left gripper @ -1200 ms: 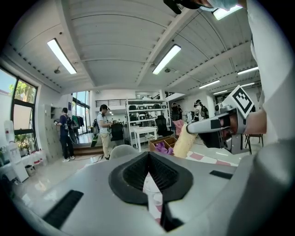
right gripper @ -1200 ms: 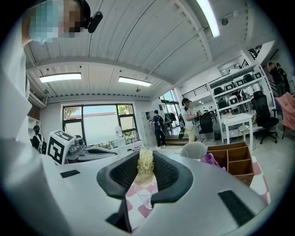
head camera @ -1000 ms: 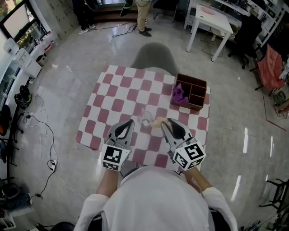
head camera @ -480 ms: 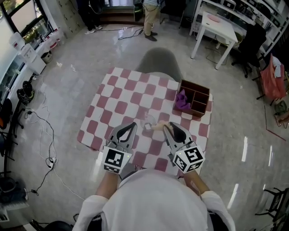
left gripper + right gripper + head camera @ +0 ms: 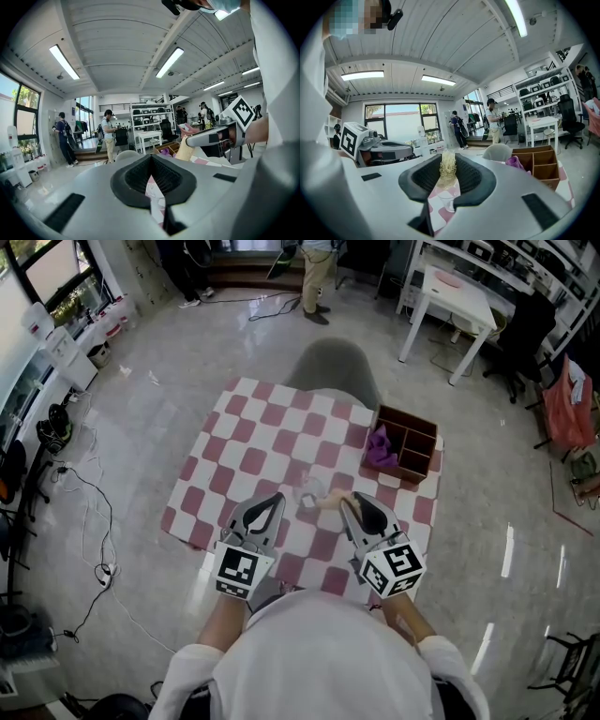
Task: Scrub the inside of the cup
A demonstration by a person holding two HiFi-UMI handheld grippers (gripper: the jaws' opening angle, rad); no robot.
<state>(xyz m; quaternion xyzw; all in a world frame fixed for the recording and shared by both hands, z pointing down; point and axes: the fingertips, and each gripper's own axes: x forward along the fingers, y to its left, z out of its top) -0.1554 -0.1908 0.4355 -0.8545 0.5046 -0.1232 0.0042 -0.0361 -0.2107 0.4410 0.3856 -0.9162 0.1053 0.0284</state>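
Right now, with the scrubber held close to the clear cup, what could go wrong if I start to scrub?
1. The cup stands free on the checkered cloth. The left gripper is shut, empty and apart from it, so pushing the scrubber in could tip or slide it.
2. The cup is clear and faint against the cloth, so the right gripper might hit the rim.

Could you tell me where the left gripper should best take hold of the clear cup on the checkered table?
Grip the cup across its outer wall, around mid-height, coming in level from its left. It seems to stand upright, and the right gripper holds the scrubber on its other side. The left gripper is shut, so open it first.
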